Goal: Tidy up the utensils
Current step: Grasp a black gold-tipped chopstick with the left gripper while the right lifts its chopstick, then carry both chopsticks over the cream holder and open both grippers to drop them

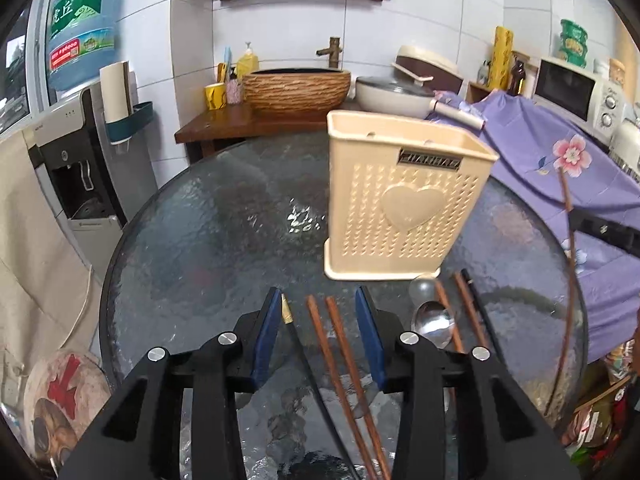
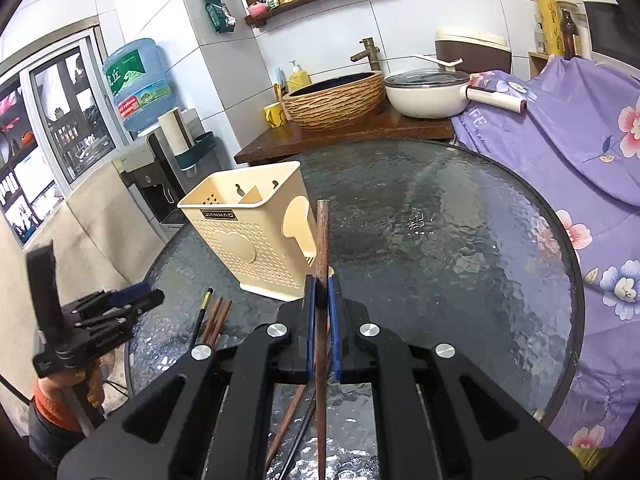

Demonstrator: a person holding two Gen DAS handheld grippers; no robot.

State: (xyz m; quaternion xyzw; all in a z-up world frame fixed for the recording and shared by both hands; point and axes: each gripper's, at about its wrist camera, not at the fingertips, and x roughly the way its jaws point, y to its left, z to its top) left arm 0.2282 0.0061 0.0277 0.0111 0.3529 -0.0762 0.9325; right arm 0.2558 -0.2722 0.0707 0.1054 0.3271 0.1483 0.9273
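A brown wooden chopstick (image 2: 321,280) is sitting clamped between the blue pads of the right tongs (image 2: 321,284), its tip sticking up past them and standing in front of the right side of the cream utensil holder (image 2: 248,236). The holder is standing upright on the round glass bench (image 2: 440,240), perforated, with a heart shape on its front and a divider inside.

The left tongs (image 1: 318,300) are hanging released above the bench, jaws apart and pressing on nothing. Lying on the glass beneath them are a pair of brown chopsticks (image 1: 340,360) and, beside the left pad, a black chopstick with a gold tip (image 1: 298,344). Just to the right a metal spoon (image 1: 434,322) is lying bowl up near the holder's base, with more chopsticks (image 1: 472,312), brown and black, alongside it.

In the right wrist view a hand (image 2: 84,384) is gripping the left tool's handle at the bench's left edge. Beyond the bench, a woven basin (image 2: 336,98) and a white lidded pot (image 2: 428,92) are resting on a wooden counter, and a purple floral cloth (image 2: 560,128) is draping to the right.
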